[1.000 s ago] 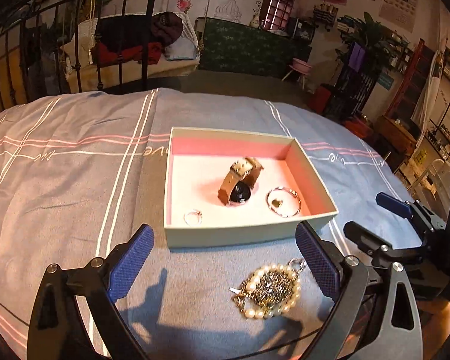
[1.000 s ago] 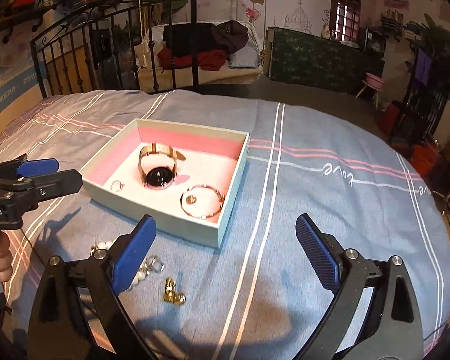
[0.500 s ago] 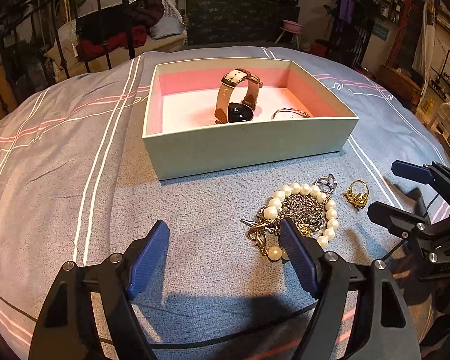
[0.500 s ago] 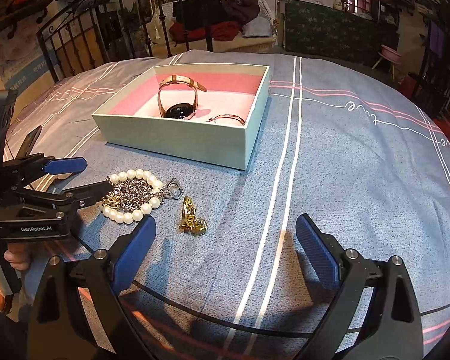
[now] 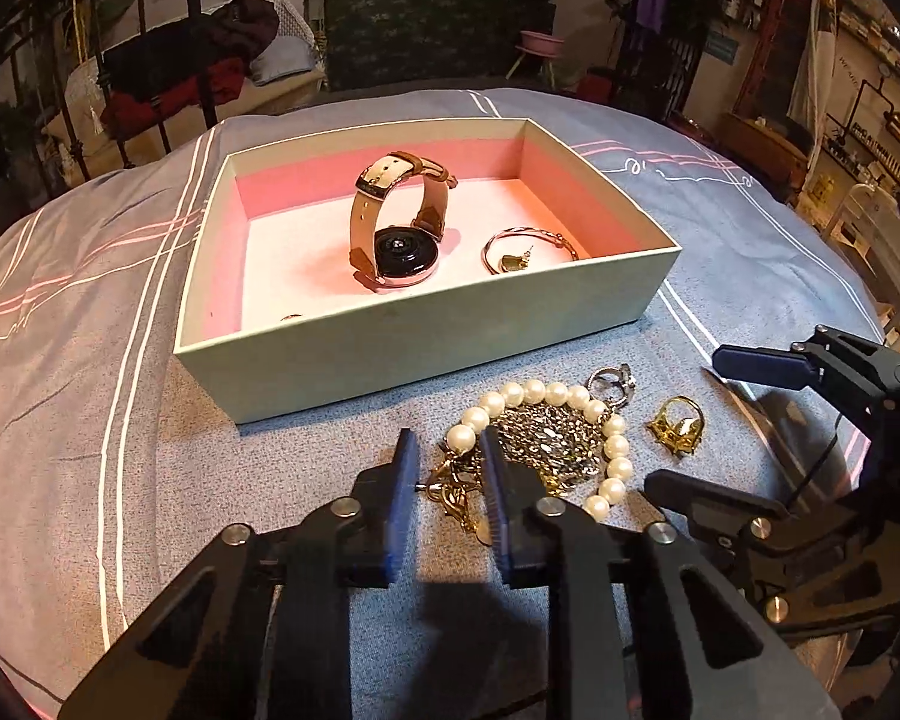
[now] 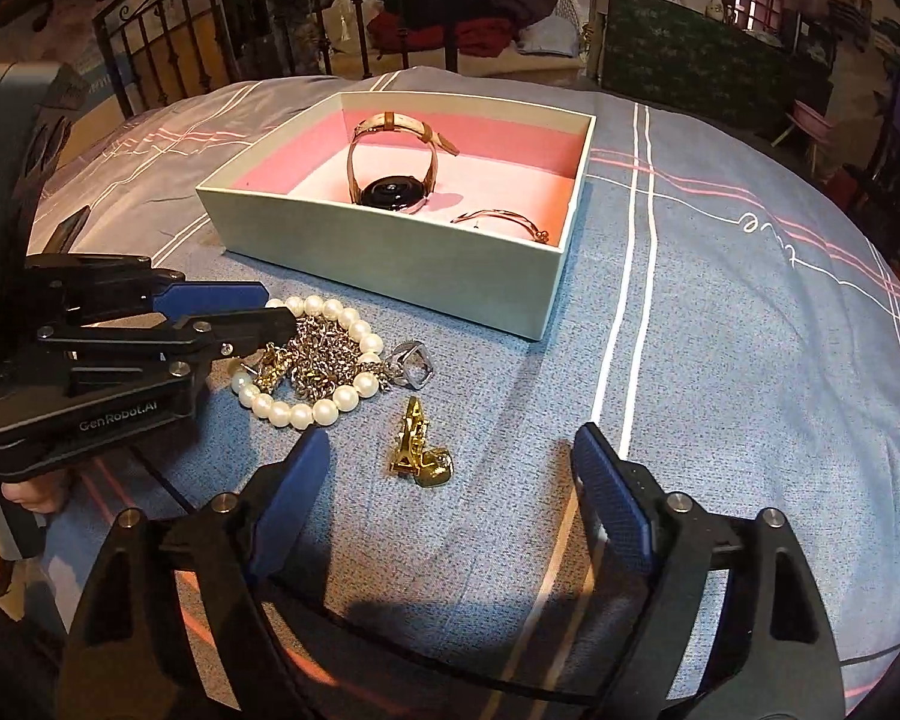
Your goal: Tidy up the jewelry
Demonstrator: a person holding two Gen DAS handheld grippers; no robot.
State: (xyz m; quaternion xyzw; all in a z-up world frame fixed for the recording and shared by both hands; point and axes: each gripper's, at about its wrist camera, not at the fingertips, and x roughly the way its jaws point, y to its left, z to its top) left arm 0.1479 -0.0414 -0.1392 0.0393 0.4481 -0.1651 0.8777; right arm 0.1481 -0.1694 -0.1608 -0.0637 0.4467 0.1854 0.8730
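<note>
On a bed spread with a striped grey-blue cover point(image 6: 720, 312), the left gripper point(image 5: 447, 468) has just been closing, its jaws drawn in from wide apart to a narrow gap around the gold clasp end of the pearl bracelet point(image 5: 570, 420), which lies tangled with a silver chain just in front of the box point(image 5: 426, 354). From the right wrist view the left gripper's fingers point(image 6: 252, 324) rest on the near end of that tangle; whether the pads already pinch the clasp or only bracket it cannot be told.

The right gripper point(image 6: 450, 486) has also begun to narrow, though its jaws stand well apart and hold nothing, with the gold ring point(image 6: 420, 450) lying on the cover between them and a little ahead, to the right of the bracelet. Both grippers sit lower and nearer the loose pieces than a second earlier.

Inside the pink-lined box a watch point(image 5: 399, 228) stands on its strap beside a thin bangle point(image 5: 531, 246), so those pieces appear already sorted. The bracelet, chain, a silver ring point(image 6: 411, 363) and the gold ring are outside it. The simultaneous closing suggests a two-handed pick-up is under way, the step before carrying these into the box.
</note>
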